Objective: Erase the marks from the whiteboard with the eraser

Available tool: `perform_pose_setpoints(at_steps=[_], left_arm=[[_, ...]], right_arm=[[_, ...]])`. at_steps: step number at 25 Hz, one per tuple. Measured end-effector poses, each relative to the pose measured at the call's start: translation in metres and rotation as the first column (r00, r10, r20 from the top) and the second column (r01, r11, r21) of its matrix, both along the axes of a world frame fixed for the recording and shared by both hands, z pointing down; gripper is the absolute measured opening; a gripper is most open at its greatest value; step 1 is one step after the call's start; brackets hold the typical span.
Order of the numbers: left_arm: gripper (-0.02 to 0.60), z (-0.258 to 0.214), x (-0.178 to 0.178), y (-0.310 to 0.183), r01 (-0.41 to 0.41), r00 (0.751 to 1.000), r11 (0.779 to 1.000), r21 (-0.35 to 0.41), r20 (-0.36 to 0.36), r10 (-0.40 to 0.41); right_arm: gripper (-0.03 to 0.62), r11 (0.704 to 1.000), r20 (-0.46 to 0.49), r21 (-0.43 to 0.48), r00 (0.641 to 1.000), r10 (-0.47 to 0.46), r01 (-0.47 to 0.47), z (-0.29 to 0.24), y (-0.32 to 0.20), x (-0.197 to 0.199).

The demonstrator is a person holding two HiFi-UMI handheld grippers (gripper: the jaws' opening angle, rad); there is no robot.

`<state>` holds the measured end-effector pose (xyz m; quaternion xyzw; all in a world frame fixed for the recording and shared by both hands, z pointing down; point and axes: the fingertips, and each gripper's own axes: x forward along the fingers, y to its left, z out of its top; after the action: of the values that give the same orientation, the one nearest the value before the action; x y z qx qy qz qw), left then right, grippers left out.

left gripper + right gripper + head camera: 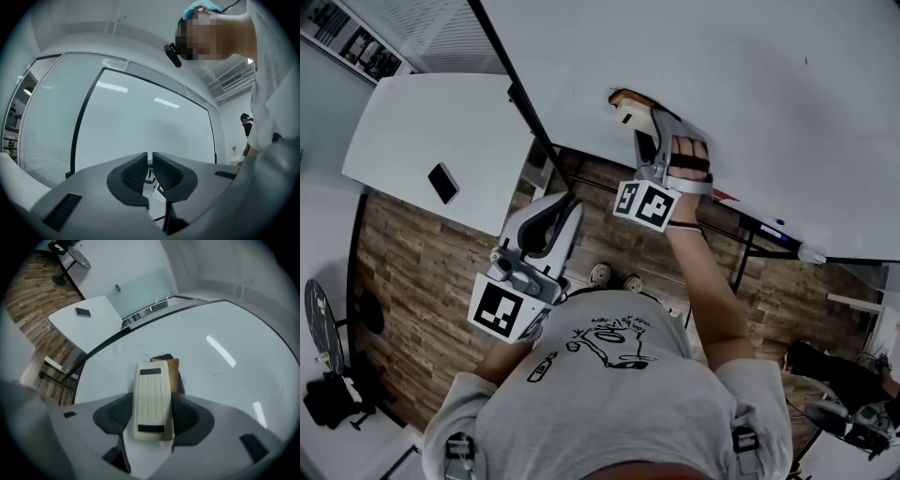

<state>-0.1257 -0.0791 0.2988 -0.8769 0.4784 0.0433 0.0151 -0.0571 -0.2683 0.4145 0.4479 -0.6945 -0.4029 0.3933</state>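
Two grippers are in play, but only the right gripper (634, 120) is at the whiteboard (741, 84). Its jaws pinch the eraser (151, 399) by its long sides. The eraser is a cream plastic block with a ribbed back and a dark rectangular patch at each end. A tan felt pad shows under its far end, lying against the white surface near the board's black-framed edge. The right gripper view shows what the head view barely does: thin black scribbled marks (161, 355) curling out around the felt's far end and down its right side. From above, the head view shows the person's hand (686, 164) strapped into that gripper. It also shows the left gripper (546, 217) held low by the waist, well apart from the board. In the left gripper view its ribbed pads (136, 171) are drawn almost together with only a slit between them and nothing in it. A dark phone (442, 183) lies on a white table (403, 122) to the left.
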Motion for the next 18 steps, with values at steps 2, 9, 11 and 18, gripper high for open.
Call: perform_pose_setpoints(at_steps=[2,9,11,18], left_arm=[[0.048,0.000,-0.001,0.001,0.000,1.000,1.000,0.002,-0.004,0.000],[0.048,-0.005,0.003,0.000,-0.011,1.000,1.000,0.010,-0.010,0.011],[0.048,-0.005,0.001,0.000,-0.010,1.000,1.000,0.010,-0.009,0.010],[0.048,-0.003,-0.004,-0.003,-0.004,1.000,1.000,0.010,-0.010,0.004]], right_arm=[[0.255,1.000,-0.004,-0.017,1.000,-0.009,0.009,0.001,0.003,-0.002],[0.258,0.996,0.183,-0.020,0.980,-0.079,0.084,-0.057,0.038,0.007],[0.258,0.996,0.269,0.033,0.959,-0.086,0.080,-0.099,0.043,0.018],[0.258,0.993,0.351,0.117,0.936,-0.028,-0.014,-0.163,0.019,0.052]])
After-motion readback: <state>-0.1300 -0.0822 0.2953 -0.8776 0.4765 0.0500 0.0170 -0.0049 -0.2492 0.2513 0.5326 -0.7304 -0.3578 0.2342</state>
